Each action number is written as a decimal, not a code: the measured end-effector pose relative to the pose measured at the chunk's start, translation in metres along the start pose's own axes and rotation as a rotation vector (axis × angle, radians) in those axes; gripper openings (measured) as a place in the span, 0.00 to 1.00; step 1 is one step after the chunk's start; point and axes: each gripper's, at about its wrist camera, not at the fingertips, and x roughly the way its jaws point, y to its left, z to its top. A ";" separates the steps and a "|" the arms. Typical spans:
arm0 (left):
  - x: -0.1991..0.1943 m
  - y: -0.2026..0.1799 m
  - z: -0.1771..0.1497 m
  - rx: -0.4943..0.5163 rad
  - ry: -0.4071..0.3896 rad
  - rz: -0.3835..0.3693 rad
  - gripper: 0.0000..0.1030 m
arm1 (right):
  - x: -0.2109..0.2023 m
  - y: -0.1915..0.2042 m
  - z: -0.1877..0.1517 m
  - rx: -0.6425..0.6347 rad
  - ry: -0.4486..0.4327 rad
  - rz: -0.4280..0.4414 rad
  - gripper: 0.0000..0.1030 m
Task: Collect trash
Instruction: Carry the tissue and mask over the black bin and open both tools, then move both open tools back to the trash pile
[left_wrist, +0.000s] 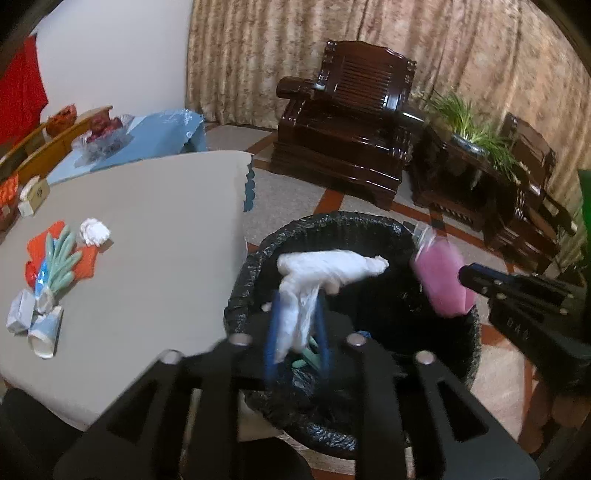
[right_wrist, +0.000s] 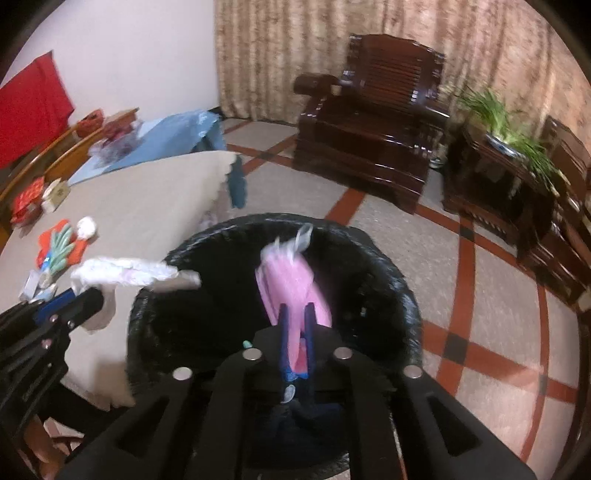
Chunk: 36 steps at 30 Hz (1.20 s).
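Observation:
A bin lined with a black bag (left_wrist: 255, 266) stands on the floor beside the table; it also shows in the right wrist view (right_wrist: 388, 273). My left gripper (left_wrist: 297, 321) is shut on a crumpled white plastic bag (left_wrist: 325, 267) and holds it over the bin's mouth. My right gripper (right_wrist: 295, 325) is shut on a pink packet (right_wrist: 291, 280), also above the bin's opening. The pink packet (left_wrist: 439, 277) and right gripper show at the right in the left wrist view. The white bag (right_wrist: 125, 275) shows at the left in the right wrist view.
A table with a beige cloth (left_wrist: 155, 221) holds a white tissue ball (left_wrist: 95, 230), orange wrappers (left_wrist: 40, 251), a green-leaf packet (left_wrist: 61, 258) and small cartons (left_wrist: 33, 321). A dark wooden armchair (left_wrist: 347, 129) and a side table with a plant (left_wrist: 469, 147) stand behind the bin.

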 end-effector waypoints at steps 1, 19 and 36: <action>0.000 0.000 -0.002 0.003 -0.001 -0.001 0.42 | -0.002 -0.003 -0.002 0.010 -0.002 0.004 0.14; -0.019 0.059 -0.004 -0.013 -0.027 0.035 0.49 | -0.020 0.042 -0.014 0.007 -0.029 0.049 0.21; -0.041 0.150 -0.016 0.012 -0.027 0.091 0.66 | -0.015 0.132 -0.024 -0.039 0.008 0.120 0.35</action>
